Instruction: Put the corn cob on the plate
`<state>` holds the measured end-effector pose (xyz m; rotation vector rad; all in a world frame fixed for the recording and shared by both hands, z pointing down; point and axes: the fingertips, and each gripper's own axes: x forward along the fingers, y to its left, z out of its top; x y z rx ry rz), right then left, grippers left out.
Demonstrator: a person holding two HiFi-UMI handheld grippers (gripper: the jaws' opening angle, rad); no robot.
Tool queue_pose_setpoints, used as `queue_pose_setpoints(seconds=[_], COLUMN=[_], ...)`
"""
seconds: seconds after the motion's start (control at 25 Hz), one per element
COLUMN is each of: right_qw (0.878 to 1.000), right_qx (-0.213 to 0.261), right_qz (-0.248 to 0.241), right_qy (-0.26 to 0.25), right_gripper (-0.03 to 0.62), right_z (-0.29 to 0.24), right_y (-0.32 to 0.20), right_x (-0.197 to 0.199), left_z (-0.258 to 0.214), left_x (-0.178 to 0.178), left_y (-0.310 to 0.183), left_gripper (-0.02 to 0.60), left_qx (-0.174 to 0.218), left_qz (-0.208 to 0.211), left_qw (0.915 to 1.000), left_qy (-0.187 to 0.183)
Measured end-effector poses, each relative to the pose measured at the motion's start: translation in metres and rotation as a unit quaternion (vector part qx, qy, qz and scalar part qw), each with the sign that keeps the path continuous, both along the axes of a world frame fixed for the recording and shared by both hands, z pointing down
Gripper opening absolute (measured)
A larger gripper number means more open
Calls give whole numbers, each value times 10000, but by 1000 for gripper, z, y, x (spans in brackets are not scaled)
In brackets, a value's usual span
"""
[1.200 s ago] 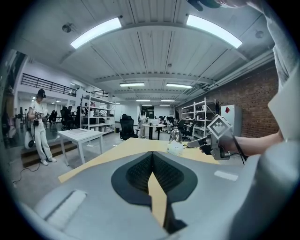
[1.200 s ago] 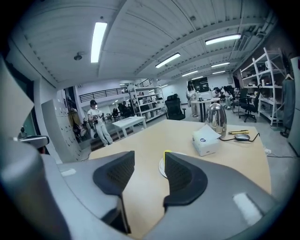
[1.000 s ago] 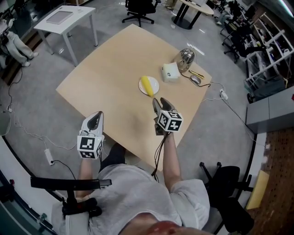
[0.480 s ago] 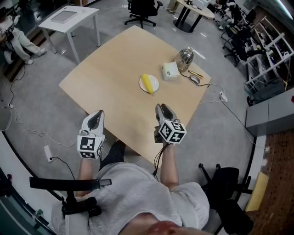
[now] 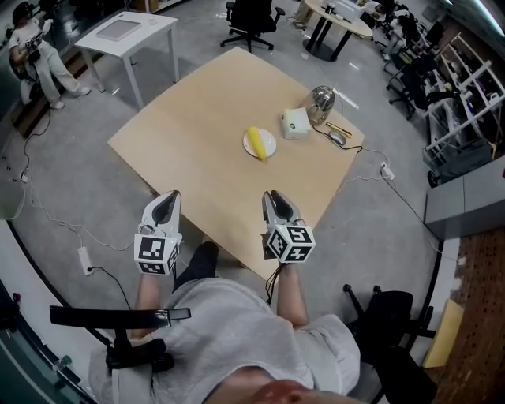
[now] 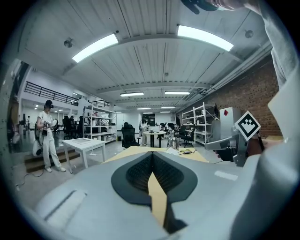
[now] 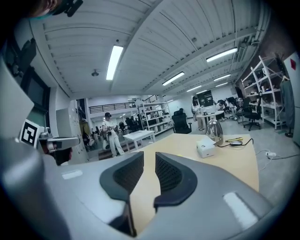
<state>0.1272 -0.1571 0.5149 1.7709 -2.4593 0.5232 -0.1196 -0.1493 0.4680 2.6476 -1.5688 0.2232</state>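
A yellow corn cob (image 5: 255,143) lies on a small white plate (image 5: 267,147) near the middle of the tan table (image 5: 197,134). Both grippers hang at the table's near edge, well short of the plate. My left gripper (image 5: 167,203) is shut, its black pads meeting at the tip (image 6: 151,157) with nothing in them. On my right gripper (image 5: 274,201) the jaws are closing; a narrow gap (image 7: 150,161) still parts the pads and nothing is between them. The right gripper view hides the corn behind the jaws.
Beyond the plate stand a white box (image 5: 296,123) and a metal kettle (image 5: 319,101), with a mouse (image 5: 338,136) and cable by the far corner. A white side table (image 5: 126,31), office chairs (image 5: 251,16) and a standing person (image 5: 35,55) surround the table.
Both grippers drew back from the table toward my body, the right one farther. The corn and plate stayed put.
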Motion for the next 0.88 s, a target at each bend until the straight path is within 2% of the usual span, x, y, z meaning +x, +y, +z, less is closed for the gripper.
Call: queue_pose_setpoints(seconds=[0.2, 0.48, 0.88], right_qw=[9999, 9991, 9990], right_qx=[122, 194, 237], right_qz=[13, 42, 20], right_qy=[-33, 367, 371], right_gripper=[53, 43, 35], right_z=[-6, -6, -10], right_y=[16, 31, 32], right_x=[-7, -4, -6], left_z=[-1, -9, -8], left_x=[0, 8, 10], left_y=[5, 11, 12], left_gripper=[20, 20, 20], left_qx=[61, 158, 133], left_qz=[30, 115, 135], left_qw=[10000, 9998, 9998], left_qy=[-13, 1, 7])
